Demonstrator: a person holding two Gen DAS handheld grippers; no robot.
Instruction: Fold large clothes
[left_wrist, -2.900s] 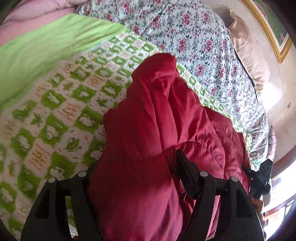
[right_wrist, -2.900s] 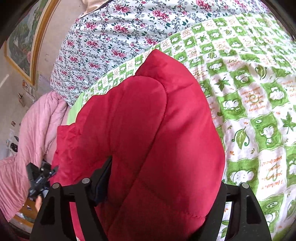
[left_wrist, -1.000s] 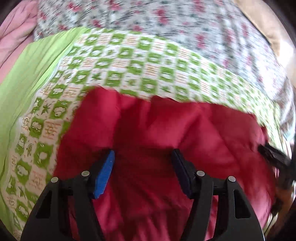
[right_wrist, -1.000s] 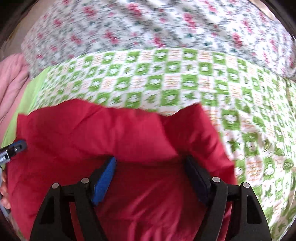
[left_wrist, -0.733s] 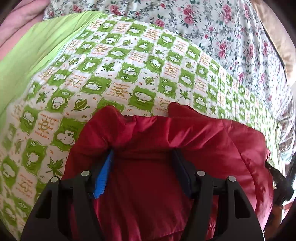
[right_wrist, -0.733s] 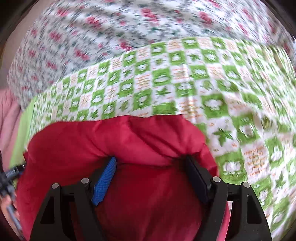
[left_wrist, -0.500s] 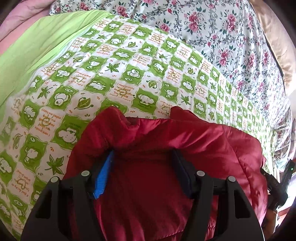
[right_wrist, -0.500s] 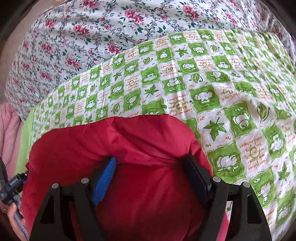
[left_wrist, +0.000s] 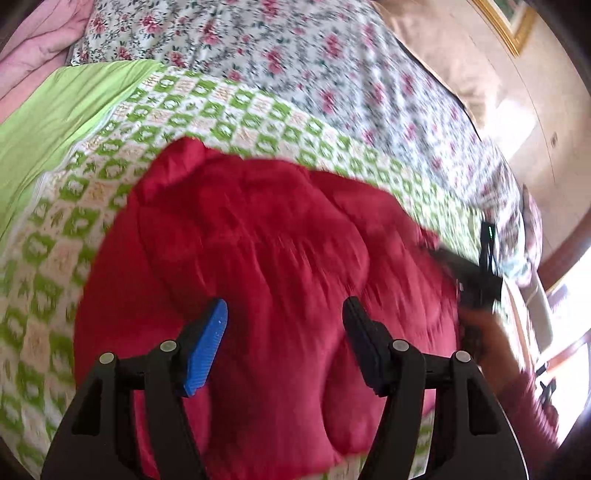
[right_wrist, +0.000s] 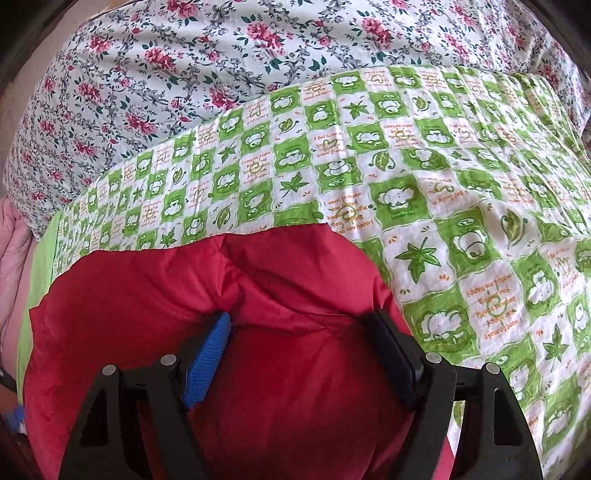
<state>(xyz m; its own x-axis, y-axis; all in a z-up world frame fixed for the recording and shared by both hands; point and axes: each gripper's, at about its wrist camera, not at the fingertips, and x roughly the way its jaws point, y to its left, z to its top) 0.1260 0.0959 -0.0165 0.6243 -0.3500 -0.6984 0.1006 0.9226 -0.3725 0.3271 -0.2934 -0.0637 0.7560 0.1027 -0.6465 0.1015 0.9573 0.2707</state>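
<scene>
Red quilted jacket (left_wrist: 266, 266) lay bunched on the green-check blanket (left_wrist: 55, 236), filling the lower centre of both wrist views.

Left wrist view: motion-blurred. Left gripper (left_wrist: 284, 317) sat low in the frame with its fingers spread apart, blue pad (left_wrist: 207, 347) at lower left and black pad (left_wrist: 364, 343) at lower right. Both pads showed bare against the jacket; no fabric was pinched between them, so the fingers were released. Whether they touched the cloth could not be told. The jacket's upper edge rose to a small peak at upper left of centre. At the right edge the other gripper's dark body was visible, blurred, against the jacket's far side.

Right wrist view: sharp. Right gripper (right_wrist: 303, 332) was likewise spread wide, fingers released. Its blue pad (right_wrist: 207, 358) and black pad (right_wrist: 395, 354) were pressed into a fold of the jacket (right_wrist: 229, 295), with padded fabric bulging up ahead of the tips. The gap between the fingers held flat red cloth, not a gathered pinch.

Surroundings: the blanket ran across the middle of both frames. Above it, a floral sheet (right_wrist: 184, 74) covered the upper part of the frame. Plain green cloth (left_wrist: 55, 122) sat at the left of the left view, with pink bedding (left_wrist: 33, 40) in the upper left corner. A framed picture (left_wrist: 506, 22) showed at upper right.
</scene>
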